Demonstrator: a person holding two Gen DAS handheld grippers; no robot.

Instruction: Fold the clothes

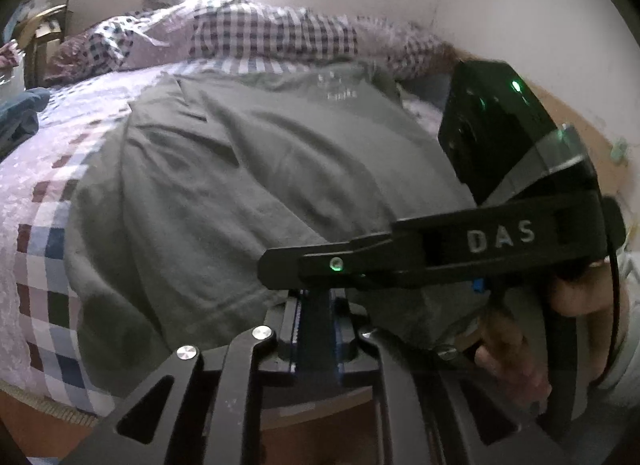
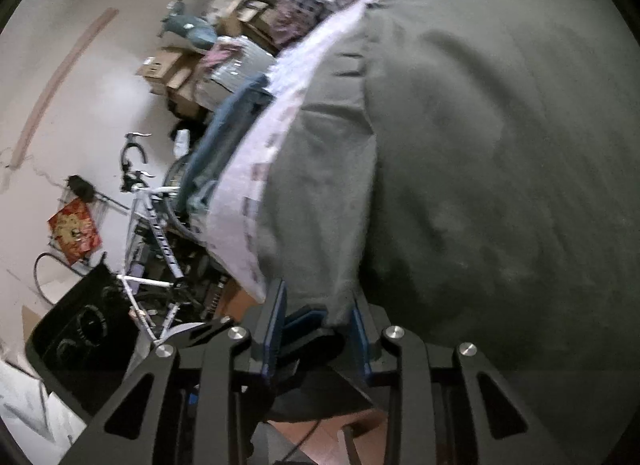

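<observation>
A grey-green T-shirt [image 1: 240, 185] [image 2: 480, 145] lies spread over a checked bedspread [image 1: 44, 265] [image 2: 248, 185]. My left gripper [image 1: 318, 325] sits at the shirt's near hem with its jaws only a narrow gap apart. What lies between them is too dark to make out. My right gripper [image 1: 288, 269], held by a hand [image 1: 512, 341], reaches in from the right across the left fingers. In the right wrist view my right gripper [image 2: 316, 305] stands open around a hanging corner of the shirt. The left gripper's dark tip [image 2: 310, 325] is also between its jaws.
A rumpled checked quilt [image 1: 272, 33] lies along the bed's far side against the wall. Blue jeans [image 1: 20, 113] [image 2: 224, 133] sit at the bed's edge. Beyond that edge stand a bicycle [image 2: 152, 201], cardboard boxes [image 2: 172, 65] and a black appliance [image 2: 76, 329].
</observation>
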